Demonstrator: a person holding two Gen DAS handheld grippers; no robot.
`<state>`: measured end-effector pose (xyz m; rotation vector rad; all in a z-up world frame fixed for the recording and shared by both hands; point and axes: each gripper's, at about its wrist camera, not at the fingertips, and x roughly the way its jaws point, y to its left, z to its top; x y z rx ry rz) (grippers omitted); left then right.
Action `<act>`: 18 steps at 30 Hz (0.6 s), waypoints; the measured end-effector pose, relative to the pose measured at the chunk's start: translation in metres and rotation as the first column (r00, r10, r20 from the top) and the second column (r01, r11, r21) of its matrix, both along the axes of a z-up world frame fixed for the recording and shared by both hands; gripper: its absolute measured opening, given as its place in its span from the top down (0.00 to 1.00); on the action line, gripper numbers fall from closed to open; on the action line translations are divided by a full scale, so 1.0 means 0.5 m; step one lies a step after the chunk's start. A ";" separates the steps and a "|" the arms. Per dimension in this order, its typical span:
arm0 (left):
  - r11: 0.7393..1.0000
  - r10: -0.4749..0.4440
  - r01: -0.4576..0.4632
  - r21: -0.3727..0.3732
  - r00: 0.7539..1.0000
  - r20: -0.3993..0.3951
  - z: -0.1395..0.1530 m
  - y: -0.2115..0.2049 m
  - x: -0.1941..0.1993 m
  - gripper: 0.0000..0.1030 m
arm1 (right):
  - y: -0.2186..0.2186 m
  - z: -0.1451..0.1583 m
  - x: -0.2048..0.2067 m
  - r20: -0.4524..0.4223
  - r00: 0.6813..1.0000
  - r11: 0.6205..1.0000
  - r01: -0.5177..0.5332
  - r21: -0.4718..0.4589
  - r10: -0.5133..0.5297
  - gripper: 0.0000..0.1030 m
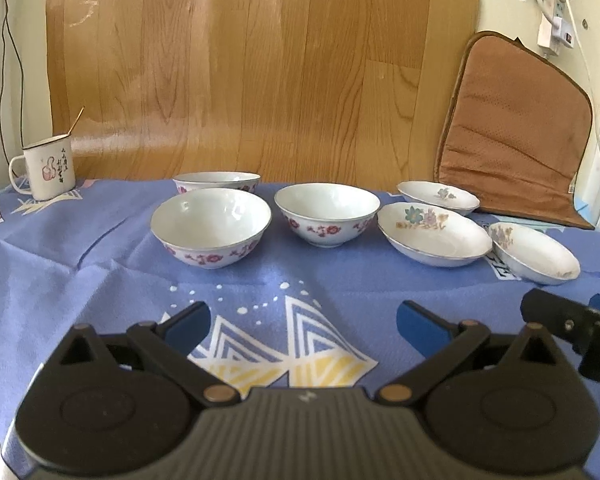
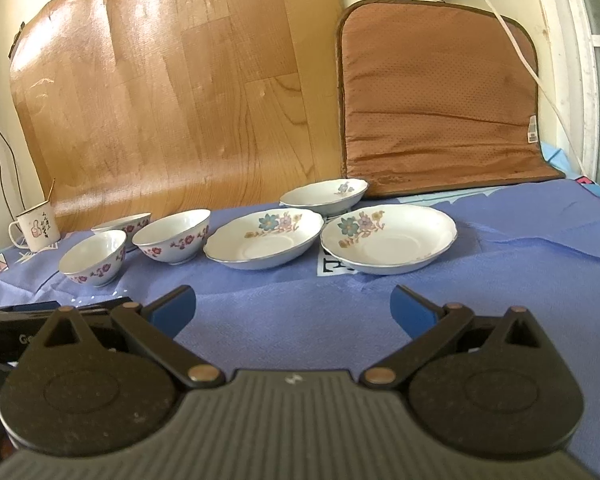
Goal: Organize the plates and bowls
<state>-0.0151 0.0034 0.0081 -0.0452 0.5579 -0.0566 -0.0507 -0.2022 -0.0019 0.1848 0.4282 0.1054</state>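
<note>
Three white bowls with red flowers stand on the blue cloth: a near-left bowl [image 1: 211, 227], a middle bowl [image 1: 326, 213] and a back bowl [image 1: 216, 181] partly hidden behind the near one. To their right lie three shallow flowered plates: a middle plate [image 1: 434, 234], a back plate [image 1: 438, 197] and a right plate [image 1: 534, 253]. The right wrist view shows the same bowls [image 2: 173, 235] and plates [image 2: 389, 238]. My left gripper [image 1: 303, 322] is open, short of the bowls, holding nothing. My right gripper [image 2: 293, 306] is open too, in front of the plates.
An enamel mug [image 1: 46, 170] with a stick in it stands at the far left. A wood-pattern board [image 1: 260, 72] and a brown cushion [image 1: 514, 132] lean on the wall behind. Cords and a power strip [image 1: 556, 20] hang at the upper right.
</note>
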 end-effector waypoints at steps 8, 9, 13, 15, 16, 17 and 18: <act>1.000 0.018 -0.019 0.009 1.000 0.004 -0.004 0.001 -0.004 0.00 | -0.002 -0.001 0.000 0.004 1.000 1.000 0.005 0.007 -0.005 0.00; 1.000 0.020 -0.020 0.014 1.000 0.008 -0.004 -0.001 -0.005 0.00 | -0.002 -0.001 0.000 0.005 1.000 1.000 0.005 0.008 -0.005 0.00; 0.999 0.029 -0.030 0.035 0.999 0.028 -0.003 -0.005 -0.011 0.00 | -0.002 -0.002 0.000 0.006 1.000 1.000 0.005 0.008 -0.005 0.00; 0.998 0.031 -0.033 0.046 0.999 0.035 -0.002 -0.007 -0.013 0.00 | -0.002 -0.002 0.000 0.006 1.000 1.000 0.006 0.009 -0.006 0.00; 0.998 0.031 -0.033 0.053 0.999 0.038 -0.001 -0.009 -0.014 0.00 | -0.004 -0.002 0.000 0.007 1.000 1.000 0.005 0.013 -0.006 0.00; 0.998 0.028 -0.031 0.057 0.999 0.040 -0.001 -0.010 -0.014 0.00 | -0.006 -0.002 0.000 0.010 1.000 1.000 0.005 0.022 -0.005 0.00; 0.998 0.027 -0.029 0.059 0.999 0.039 0.000 -0.012 -0.012 0.00 | -0.012 -0.001 -0.001 0.021 1.000 0.999 0.006 0.040 -0.007 0.00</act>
